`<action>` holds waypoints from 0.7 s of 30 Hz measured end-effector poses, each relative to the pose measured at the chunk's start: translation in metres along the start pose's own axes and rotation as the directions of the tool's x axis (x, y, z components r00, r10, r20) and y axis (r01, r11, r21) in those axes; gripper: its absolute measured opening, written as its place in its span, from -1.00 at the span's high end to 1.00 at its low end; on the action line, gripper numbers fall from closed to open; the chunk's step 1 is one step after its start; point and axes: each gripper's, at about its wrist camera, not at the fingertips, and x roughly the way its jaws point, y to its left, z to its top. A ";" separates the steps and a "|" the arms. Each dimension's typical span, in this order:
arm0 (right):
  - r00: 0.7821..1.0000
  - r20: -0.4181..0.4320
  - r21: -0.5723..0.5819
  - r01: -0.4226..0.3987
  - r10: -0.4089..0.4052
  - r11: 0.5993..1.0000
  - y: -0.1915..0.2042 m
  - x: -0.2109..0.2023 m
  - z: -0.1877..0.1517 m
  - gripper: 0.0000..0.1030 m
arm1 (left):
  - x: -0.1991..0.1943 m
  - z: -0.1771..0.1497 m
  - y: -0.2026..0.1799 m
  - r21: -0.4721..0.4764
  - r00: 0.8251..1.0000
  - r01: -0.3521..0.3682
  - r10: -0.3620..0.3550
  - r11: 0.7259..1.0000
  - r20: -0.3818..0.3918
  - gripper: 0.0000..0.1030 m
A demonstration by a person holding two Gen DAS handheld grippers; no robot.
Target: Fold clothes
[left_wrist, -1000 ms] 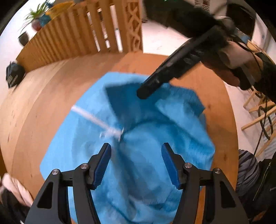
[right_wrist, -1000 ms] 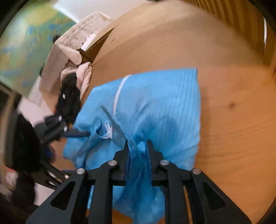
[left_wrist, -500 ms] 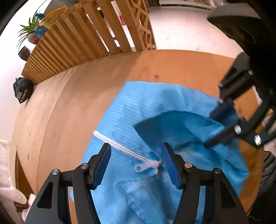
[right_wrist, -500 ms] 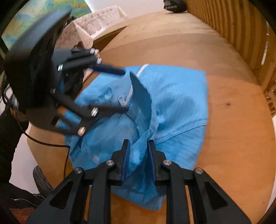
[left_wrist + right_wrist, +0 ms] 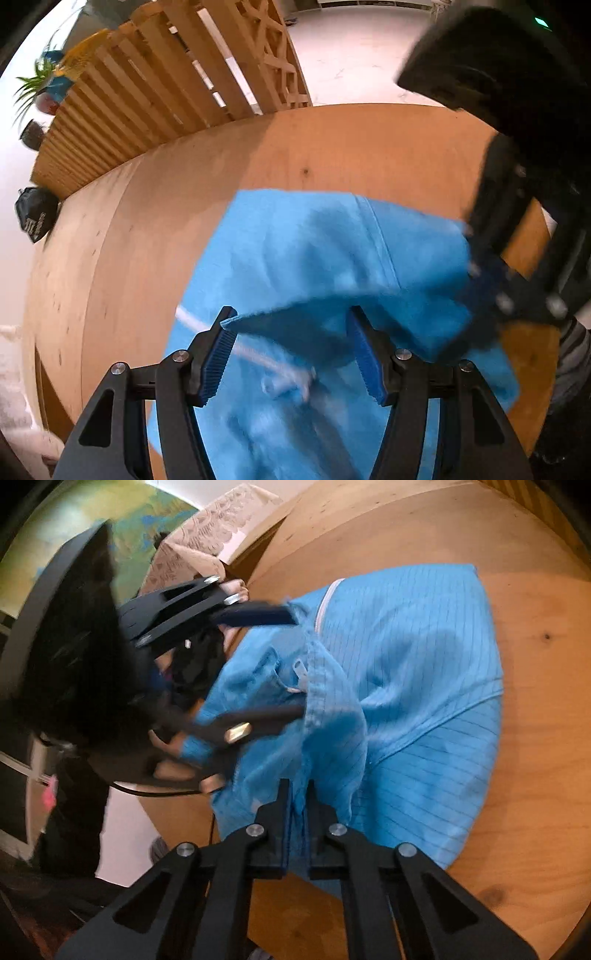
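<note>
A bright blue garment (image 5: 314,243) with a white zip (image 5: 255,350) lies rumpled on the round wooden table (image 5: 147,240). My left gripper (image 5: 291,314) is open, its blue pads wide apart, and a raised flap of the garment hangs across the gap without being pressed. My right gripper (image 5: 297,786) has its jaws closing tight on a bunched fold of the blue garment (image 5: 424,664) near the table's front edge. The right wrist view shows the left gripper (image 5: 295,662) at the collar and zip (image 5: 325,602). The right gripper (image 5: 476,258) is blurred at the cloth's right edge.
A slatted wooden screen (image 5: 147,92) runs along the far side of the table, with a black bag (image 5: 35,214) and a plant (image 5: 37,85) beyond it. Dark and beige clothes (image 5: 199,664) are heaped past the table's left edge. A hand (image 5: 166,746) holds the left gripper.
The right gripper's jaws have narrowed on the fold and it has sunk towards the table. A flap of blue cloth now lies over the gap between the left fingers.
</note>
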 end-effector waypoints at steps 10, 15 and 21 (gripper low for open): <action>0.962 -0.084 -0.116 0.250 -0.260 0.961 -0.015 -0.008 -0.008 0.93 | 0.027 -0.010 0.016 0.023 0.997 0.015 -0.013 1.000 -0.079 -0.34; 0.928 -0.006 -0.290 0.354 -0.372 0.889 0.036 -0.019 -0.007 0.91 | -0.020 -0.032 0.011 -0.016 0.998 0.065 -0.065 0.998 -0.019 -0.32; 0.948 0.043 -0.209 0.316 -0.314 0.925 0.032 -0.035 0.001 0.25 | -0.055 -0.062 -0.033 -0.014 0.969 0.245 -0.244 0.970 0.022 -0.34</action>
